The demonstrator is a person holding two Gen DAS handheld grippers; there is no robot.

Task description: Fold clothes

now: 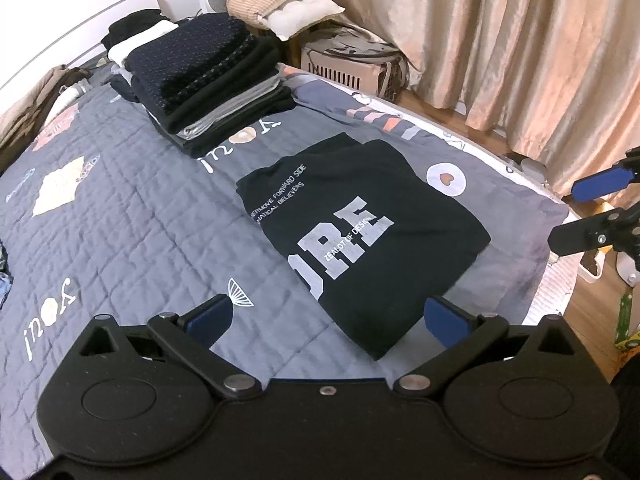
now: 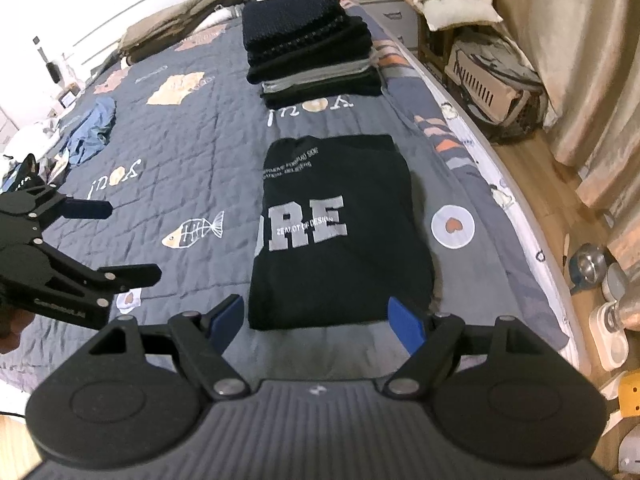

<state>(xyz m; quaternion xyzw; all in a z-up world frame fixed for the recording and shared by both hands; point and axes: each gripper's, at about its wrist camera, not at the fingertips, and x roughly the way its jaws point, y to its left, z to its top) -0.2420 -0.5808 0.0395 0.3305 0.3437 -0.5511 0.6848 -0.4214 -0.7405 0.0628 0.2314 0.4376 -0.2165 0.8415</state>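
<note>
The left gripper [image 1: 328,320] and the right gripper [image 2: 316,320] are both hovering with blue pads spread wide, holding nothing. The folded black T-shirt with grey letters [image 2: 340,232] is lying flat at frame centre on the grey quilted bedspread [image 2: 200,160], near its right edge (open quilt at left). A stack of dark folded clothes [image 2: 308,52] is sitting above.

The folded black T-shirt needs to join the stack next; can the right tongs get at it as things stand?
Probably yes. The right tongs stand open just before the black T-shirt's near edge, with only bare quilt between.
</note>
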